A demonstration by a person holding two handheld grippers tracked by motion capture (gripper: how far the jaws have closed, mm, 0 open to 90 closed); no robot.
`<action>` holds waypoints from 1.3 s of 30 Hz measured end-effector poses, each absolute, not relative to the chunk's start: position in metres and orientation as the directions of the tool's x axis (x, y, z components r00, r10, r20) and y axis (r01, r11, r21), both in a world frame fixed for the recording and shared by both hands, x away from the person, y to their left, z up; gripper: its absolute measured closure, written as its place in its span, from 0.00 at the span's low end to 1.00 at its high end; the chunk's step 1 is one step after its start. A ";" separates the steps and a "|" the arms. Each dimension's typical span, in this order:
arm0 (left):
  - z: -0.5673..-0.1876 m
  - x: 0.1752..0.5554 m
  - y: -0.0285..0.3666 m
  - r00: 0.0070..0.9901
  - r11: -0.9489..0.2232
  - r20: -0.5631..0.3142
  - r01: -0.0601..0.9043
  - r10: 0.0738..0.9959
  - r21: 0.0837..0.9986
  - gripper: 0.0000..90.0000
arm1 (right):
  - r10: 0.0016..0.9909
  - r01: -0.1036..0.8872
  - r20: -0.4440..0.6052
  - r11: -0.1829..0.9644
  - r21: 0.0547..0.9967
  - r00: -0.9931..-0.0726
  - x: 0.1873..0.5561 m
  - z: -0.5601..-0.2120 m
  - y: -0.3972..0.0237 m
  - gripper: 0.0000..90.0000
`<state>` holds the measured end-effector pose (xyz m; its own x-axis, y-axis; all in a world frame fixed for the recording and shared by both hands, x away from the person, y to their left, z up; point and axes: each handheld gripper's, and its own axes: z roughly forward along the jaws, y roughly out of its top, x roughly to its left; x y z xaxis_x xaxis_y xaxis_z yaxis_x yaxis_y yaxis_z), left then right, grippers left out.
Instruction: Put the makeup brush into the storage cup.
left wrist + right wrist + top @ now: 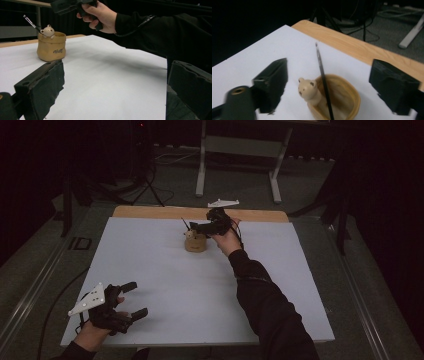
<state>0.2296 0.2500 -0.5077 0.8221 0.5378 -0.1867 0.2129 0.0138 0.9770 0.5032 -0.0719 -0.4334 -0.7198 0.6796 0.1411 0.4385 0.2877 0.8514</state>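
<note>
High view: a tan pot [195, 243] stands on the white table [165, 285] toward 12 o'clock, near the far wooden edge. A thin dark brush [185, 224] pokes out of it, leaning to 11 o'clock; a tiny bear figure on the rim is too small to make out here. The right gripper [195, 227] hangs just above the pot, its jaws released and apart, with the black-sleeved arm running back to 5 o'clock. The left gripper [134, 299] rests at 7 o'clock, well apart from the pot, its jaws spread with nothing between them. The room around is dark.

Left gripper view: the pot sits at 10 o'clock with the bear [47, 31] on its rim and the brush slanting up to 11 o'clock. Writing on the pot is unreadable. The right gripper is cut off at the top edge.

Right gripper view: the brush stands in the pot, untouched, between the open jaws. Its lower end is hidden inside, and the pot is cut off at 6 o'clock.
</note>
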 end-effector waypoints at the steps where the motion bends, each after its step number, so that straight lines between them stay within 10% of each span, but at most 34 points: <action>1: -0.508 0.230 0.250 0.821 0.014 -0.187 0.213 0.539 0.977 0.01 | 0.681 0.451 0.152 0.285 0.846 -0.716 0.503 -0.434 -0.073 0.16; 39: -0.508 0.229 0.247 0.821 -0.004 -0.179 0.216 0.543 0.976 0.01 | 0.476 0.316 0.068 0.464 0.828 -0.877 0.446 -0.423 -0.106 0.12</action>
